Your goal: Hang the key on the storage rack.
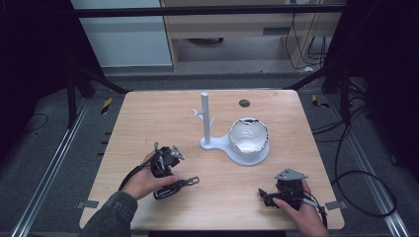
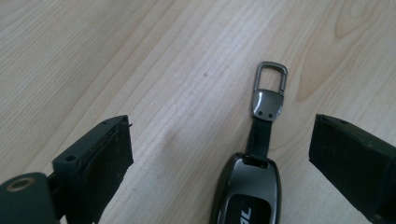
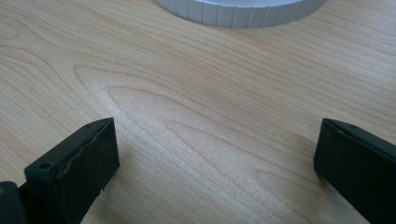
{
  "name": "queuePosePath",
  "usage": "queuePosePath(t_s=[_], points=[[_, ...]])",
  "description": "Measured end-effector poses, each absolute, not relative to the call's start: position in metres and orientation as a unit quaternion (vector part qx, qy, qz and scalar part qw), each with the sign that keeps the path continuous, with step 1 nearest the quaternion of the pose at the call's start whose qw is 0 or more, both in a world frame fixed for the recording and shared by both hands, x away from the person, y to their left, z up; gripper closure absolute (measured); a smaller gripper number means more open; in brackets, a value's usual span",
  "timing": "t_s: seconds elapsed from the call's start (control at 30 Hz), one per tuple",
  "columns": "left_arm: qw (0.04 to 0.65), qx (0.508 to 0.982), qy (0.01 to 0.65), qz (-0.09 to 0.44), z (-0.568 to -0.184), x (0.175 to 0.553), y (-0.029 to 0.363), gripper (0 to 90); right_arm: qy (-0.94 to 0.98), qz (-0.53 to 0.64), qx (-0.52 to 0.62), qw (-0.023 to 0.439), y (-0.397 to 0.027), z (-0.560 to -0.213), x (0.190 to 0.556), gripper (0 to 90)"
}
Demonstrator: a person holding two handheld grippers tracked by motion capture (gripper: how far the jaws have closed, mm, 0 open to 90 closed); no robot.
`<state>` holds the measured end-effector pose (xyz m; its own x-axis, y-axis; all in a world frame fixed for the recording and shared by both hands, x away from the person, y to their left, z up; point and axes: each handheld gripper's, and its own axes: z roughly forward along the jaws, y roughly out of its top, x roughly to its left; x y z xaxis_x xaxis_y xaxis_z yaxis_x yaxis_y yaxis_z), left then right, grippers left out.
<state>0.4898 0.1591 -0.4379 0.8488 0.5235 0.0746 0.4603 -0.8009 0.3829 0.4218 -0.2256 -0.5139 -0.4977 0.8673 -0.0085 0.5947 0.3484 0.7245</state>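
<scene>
A dark grey car key fob (image 1: 175,187) with a short strap and a metal clasp lies flat on the wooden table (image 1: 148,123), front left. My left gripper (image 1: 167,164) hovers just over it, held in a hand. In the left gripper view the fob (image 2: 245,196) lies between the open jaws of that gripper (image 2: 222,135), nearer the right jaw, with its clasp (image 2: 270,86) pointing away. Neither jaw touches it. My right gripper (image 1: 269,196) rests low at the front right, open over bare wood (image 3: 217,135).
A white stand (image 1: 205,118) with an upright post and small pegs rises at the table's middle. Its round base carries a white bowl (image 1: 249,136) with a dark chipped-looking rim. The ribbed edge of that base (image 3: 238,11) lies ahead of the right gripper. A dark round hole (image 1: 244,103) marks the far side.
</scene>
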Motion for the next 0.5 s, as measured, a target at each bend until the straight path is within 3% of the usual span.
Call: queuePosePath(t_s=[0.3,0.5], points=[[0.113,0.967,0.215,0.071,-0.442,0.490,0.135,14.4,0.796,0.339,0.459,0.201,-0.226,-0.514,0.422,0.4],[0.071,0.978,0.186,0.059,-0.446,0.490,0.125,25.8,0.796,0.339,0.459,0.201,-0.226,-0.514,0.422,0.4]])
